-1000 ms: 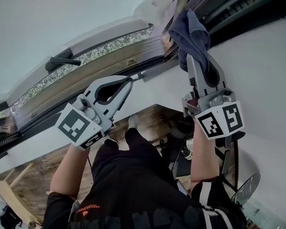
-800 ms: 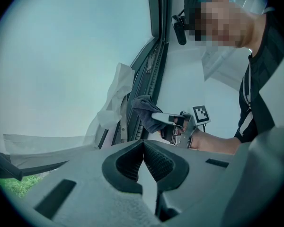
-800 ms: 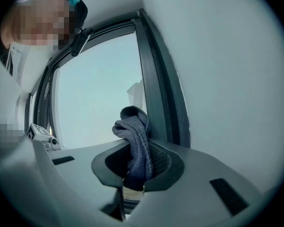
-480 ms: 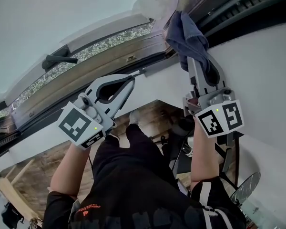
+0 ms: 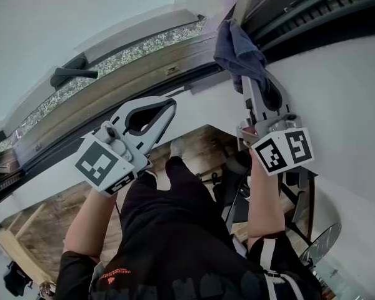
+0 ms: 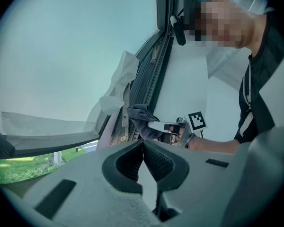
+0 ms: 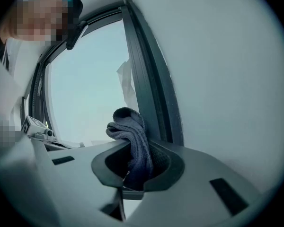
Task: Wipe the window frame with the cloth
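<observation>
R tongs (image 5: 250, 83) are pinching the cloth (image 5: 239, 47). The right gripper view shows grey fabric packed btw the jaws and bunched out past the tips. L tongs (image 5: 167, 107) are pressed together w/ nothing in them, hanging below the window frame (image 5: 144, 74) and not touching it.

What's changed over the last sec: my R tongs have crept up and in. The cloth wad now sits tighter into the corner where the sloping sash meets the dark upright member. It looks pressed against the frame edge, w/ the tail draped back over the jaws. L tongs have barely shifted. My head moved a bit too, so I can't say exactly how far the cloth travelled.

From the left gripper view, the cloth (image 6: 141, 117) is right on the frame channel (image 6: 151, 74), just below a flap of white plastic film (image 6: 114, 91).

My read: the wipe is under way but early, working only that corner. The long stretch of frame toward the handle (image 5: 69, 77) looks untouched by the cloth as things lie. Next I'd prob drag along the channel, keeping pressure on. Risks: the loose tail snagging on hardware, or the wad slipping from the jaws.
</observation>
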